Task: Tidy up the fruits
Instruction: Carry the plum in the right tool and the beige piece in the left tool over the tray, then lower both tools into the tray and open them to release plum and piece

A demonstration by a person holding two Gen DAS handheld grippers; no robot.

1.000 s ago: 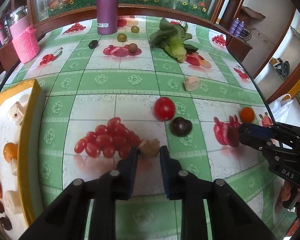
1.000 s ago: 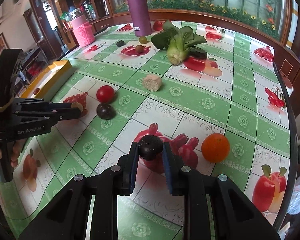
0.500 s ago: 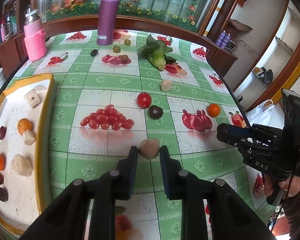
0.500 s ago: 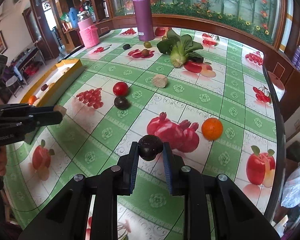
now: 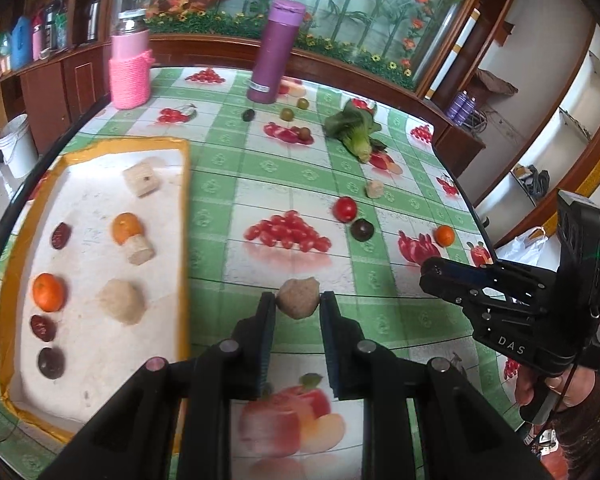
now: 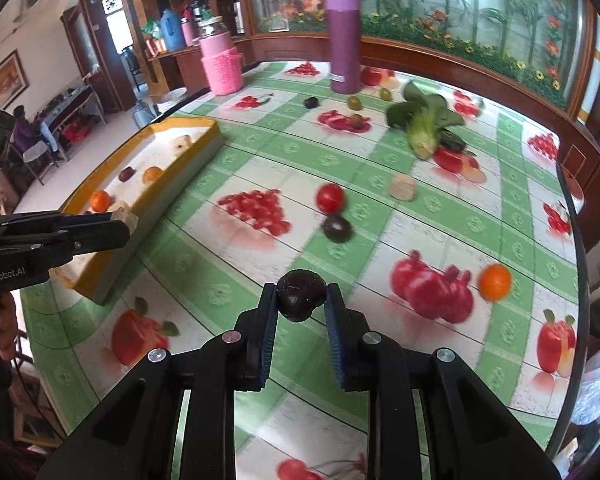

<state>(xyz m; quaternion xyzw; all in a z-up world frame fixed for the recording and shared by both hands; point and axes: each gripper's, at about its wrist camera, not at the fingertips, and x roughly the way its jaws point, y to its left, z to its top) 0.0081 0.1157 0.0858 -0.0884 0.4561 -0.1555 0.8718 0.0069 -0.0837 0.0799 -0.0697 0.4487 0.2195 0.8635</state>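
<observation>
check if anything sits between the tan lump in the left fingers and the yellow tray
Nothing visible does. The tan lump hangs over bare tablecloth, and only open cloth lies between it and the yellow tray rim.

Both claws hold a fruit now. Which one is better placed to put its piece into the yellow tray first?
Probably the left claw. Its beige fruit hangs beside the yellow tray. The right claw, holding the dark plum, is farther out over the table.
</observation>
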